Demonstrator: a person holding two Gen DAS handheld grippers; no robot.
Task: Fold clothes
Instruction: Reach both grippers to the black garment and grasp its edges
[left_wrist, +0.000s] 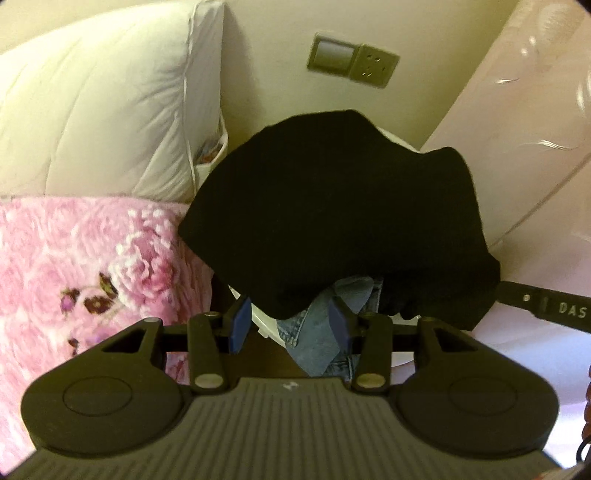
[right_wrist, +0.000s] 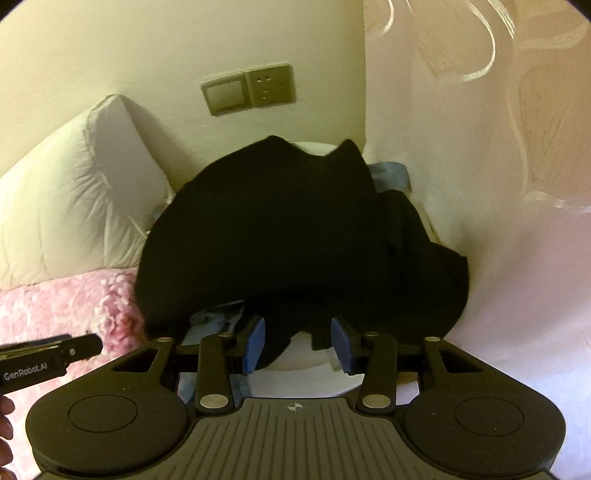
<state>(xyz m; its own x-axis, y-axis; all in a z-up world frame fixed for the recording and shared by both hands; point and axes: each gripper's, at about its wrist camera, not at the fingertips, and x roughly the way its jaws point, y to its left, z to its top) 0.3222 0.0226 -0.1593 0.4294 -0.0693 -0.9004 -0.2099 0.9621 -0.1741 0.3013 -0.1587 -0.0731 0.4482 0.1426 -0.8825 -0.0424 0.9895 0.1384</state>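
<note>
Fingers (left_wrist: 236, 325) of both grippers stand parted, gripping nothing, over a black garment (left_wrist: 340, 221) heaped on jeans (left_wrist: 317, 347) in a white basket (right_wrist: 310, 369) directly ahead; the right gripper (right_wrist: 297, 345) straddles its hem.

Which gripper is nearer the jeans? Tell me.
Left. The left gripper hangs right over the jeans, pads either side; the right gripper sits over the black garment instead.
</note>
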